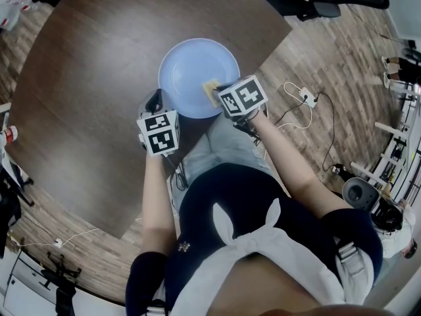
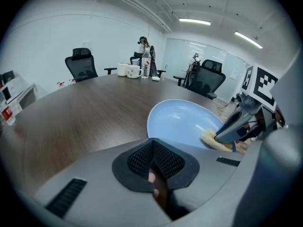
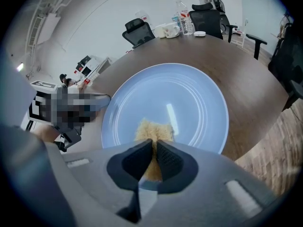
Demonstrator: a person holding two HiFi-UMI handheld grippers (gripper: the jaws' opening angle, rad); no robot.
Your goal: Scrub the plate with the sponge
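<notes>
A pale blue plate (image 1: pixel 194 71) lies on the dark wooden table (image 1: pixel 85 110) near its front edge. My right gripper (image 1: pixel 222 96) is shut on a tan sponge (image 1: pixel 210 87) and presses it onto the plate's near right part. In the right gripper view the sponge (image 3: pixel 154 129) sticks out past the closed jaws of the right gripper (image 3: pixel 155 156) onto the plate (image 3: pixel 189 98). My left gripper (image 1: pixel 153 102) sits at the plate's near left rim. Its jaws are shut in the left gripper view (image 2: pixel 152 161), and the plate's rim (image 2: pixel 156 117) reaches their tips; whether they pinch it is hidden.
Mugs and a water bottle (image 2: pixel 145 66) stand at the table's far side, with office chairs (image 2: pixel 81 63) around it. A white cable and adapter (image 1: pixel 306 97) lie on the wood floor to the right. The table's edge runs just under both grippers.
</notes>
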